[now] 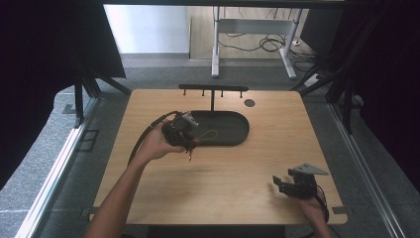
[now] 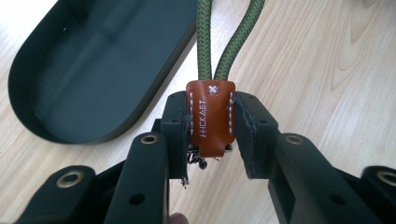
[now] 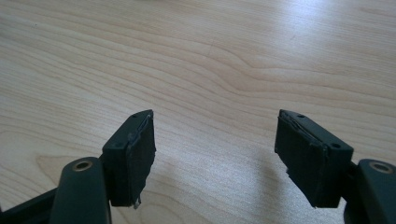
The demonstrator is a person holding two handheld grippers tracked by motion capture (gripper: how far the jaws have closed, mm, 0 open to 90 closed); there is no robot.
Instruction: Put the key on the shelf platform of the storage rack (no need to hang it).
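Observation:
A key fob with a brown leather tab (image 2: 210,119) and a green cord loop (image 2: 205,42) is pinched between the jaws of my left gripper (image 2: 211,130), which is shut on the tab. Small metal parts (image 2: 200,161) hang under the tab. In the high view my left gripper (image 1: 190,145) hovers at the near left edge of the dark oval tray (image 1: 233,124), and the green cord loop (image 1: 211,135) lies out over the tray. My right gripper (image 1: 278,183) rests near the table's front right corner. Its jaws stand open over bare wood (image 3: 215,149).
A black rack with several small hooks (image 1: 213,89) stands upright behind the tray. A small dark round spot (image 1: 249,103) marks the table to the rack's right. The dark oval tray (image 2: 93,70) lies hollow side up, close beside the left gripper.

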